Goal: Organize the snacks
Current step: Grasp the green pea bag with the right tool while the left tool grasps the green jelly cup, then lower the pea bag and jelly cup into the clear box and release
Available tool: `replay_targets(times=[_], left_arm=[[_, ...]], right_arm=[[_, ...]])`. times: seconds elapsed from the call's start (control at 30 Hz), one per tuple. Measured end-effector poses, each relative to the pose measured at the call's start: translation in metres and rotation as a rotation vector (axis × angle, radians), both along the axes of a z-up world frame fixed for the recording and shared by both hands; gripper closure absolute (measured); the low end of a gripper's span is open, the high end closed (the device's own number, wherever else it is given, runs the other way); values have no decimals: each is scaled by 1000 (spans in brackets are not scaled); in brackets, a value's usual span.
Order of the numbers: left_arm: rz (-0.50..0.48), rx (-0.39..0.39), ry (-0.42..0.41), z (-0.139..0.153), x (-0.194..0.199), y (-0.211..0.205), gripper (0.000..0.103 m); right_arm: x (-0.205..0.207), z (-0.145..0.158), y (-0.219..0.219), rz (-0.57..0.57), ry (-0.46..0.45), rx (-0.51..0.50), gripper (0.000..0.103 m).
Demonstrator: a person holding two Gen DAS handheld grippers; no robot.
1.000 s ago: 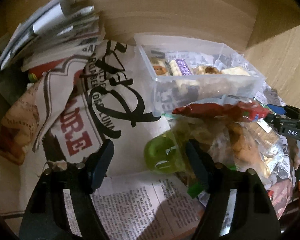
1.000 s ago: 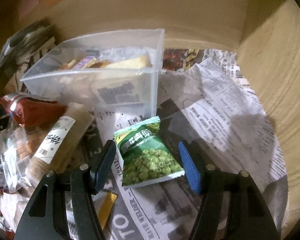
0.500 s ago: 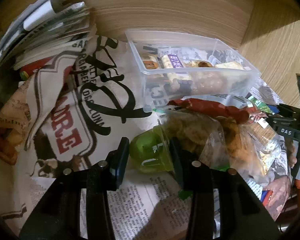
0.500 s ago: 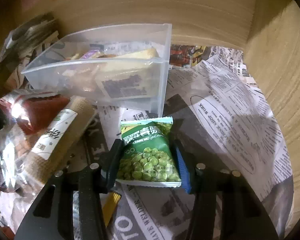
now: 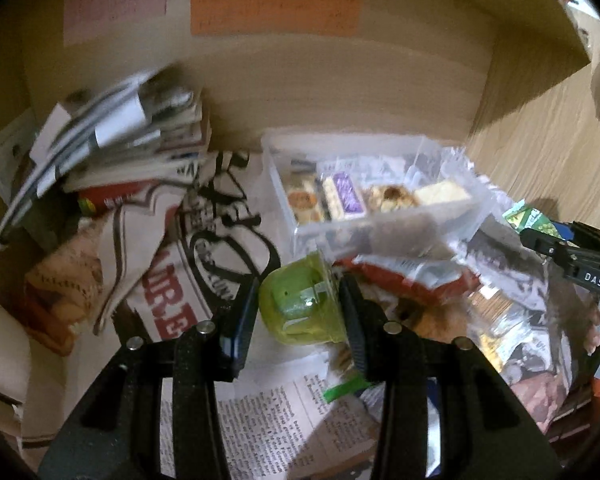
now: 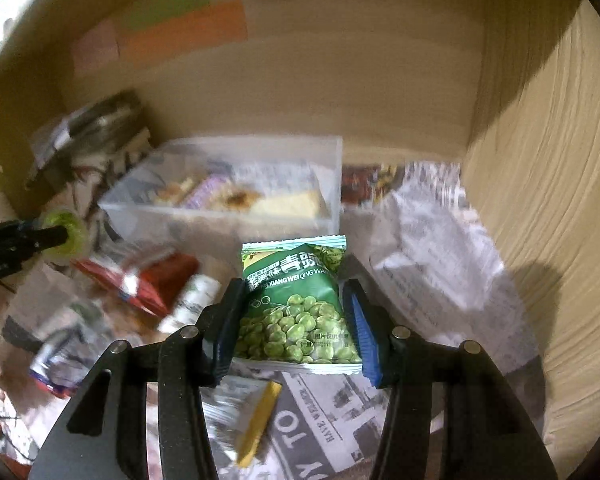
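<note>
The left gripper (image 5: pixel 298 306) pinches a green jelly cup (image 5: pixel 300 304), held up in front of the clear box (image 5: pixel 380 216). The right gripper (image 6: pixel 294 320) squeezes a green pea bag (image 6: pixel 296 304) above the newspaper (image 6: pixel 432 248).

From my remote station I count two grippers: the left gripper (image 5: pixel 298 312) with one green jelly cup (image 5: pixel 300 308), the right gripper (image 6: pixel 294 312) with one green pea packet (image 6: pixel 300 312). One clear plastic container (image 6: pixel 260 220), one red packet (image 5: pixel 400 280), three coloured paper strips.
</note>
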State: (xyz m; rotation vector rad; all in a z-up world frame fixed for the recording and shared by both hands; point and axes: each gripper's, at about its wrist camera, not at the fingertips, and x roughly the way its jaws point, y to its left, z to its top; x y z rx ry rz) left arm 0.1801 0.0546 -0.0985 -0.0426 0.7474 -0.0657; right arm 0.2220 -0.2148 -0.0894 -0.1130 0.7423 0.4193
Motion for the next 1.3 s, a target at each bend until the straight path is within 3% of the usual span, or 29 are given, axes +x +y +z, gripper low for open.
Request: replay_targets(times=[0.23,0.5,0.87,1.3], left_arm=[[-17,-6,-52,21,1,-10,62],[-50,-4,-92,37,16,-25,62],[-83,-3,-71,35,57,-40,62],[-97,-11,11,8,107,-42,62]], right_arm=[[-8,29,11,28,-84,48,56],[-1,43,29,71,-130,69,56],[35,36,61,111,-91,58,56],[83,5,81,131,3,4,56]])
